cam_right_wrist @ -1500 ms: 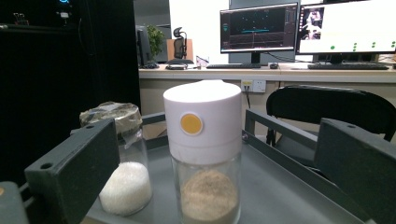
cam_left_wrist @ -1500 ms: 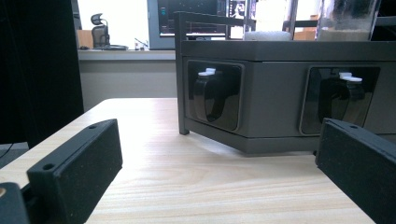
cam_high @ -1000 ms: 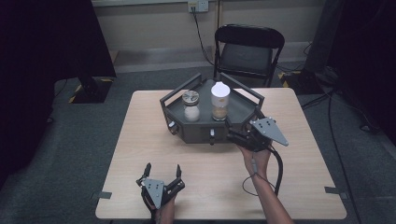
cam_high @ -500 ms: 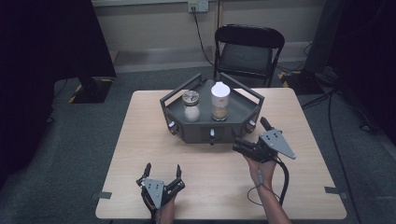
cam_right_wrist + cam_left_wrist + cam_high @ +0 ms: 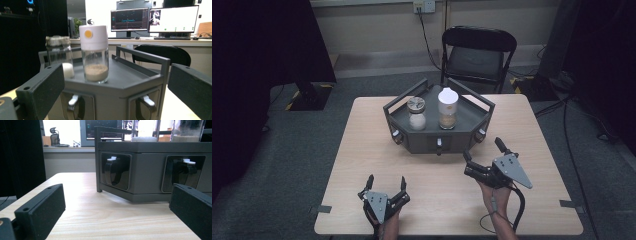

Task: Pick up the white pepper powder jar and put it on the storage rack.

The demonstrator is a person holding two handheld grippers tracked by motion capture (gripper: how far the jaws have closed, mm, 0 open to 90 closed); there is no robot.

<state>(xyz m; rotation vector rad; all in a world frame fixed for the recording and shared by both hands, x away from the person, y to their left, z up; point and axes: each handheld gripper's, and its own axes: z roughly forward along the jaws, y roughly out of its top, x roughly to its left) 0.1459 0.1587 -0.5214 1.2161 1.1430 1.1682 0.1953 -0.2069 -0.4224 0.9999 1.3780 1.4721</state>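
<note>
Both tongs rest spread and empty: left gripper (image 5: 386,184) well short of the grey rack (image 5: 412,143), right gripper (image 5: 484,157) just before it. Beyond stand two jars (image 5: 95,53), their contents hard to identify.

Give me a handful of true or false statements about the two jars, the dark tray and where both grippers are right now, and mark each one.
1. Two glass jars stand on the dark grey angular metal tray. True.
2. The white-capped glass jar holds a brownish powder. True.
3. The right gripper is clamped on the tray's rim. False: it sits open on the pale wooden table, short of the tray.
4. The left gripper is holding the metal-lidded glass jar. False: it is open and empty, near the table's front edge.
5. A black folding chair stands beyond the table. True.
</note>
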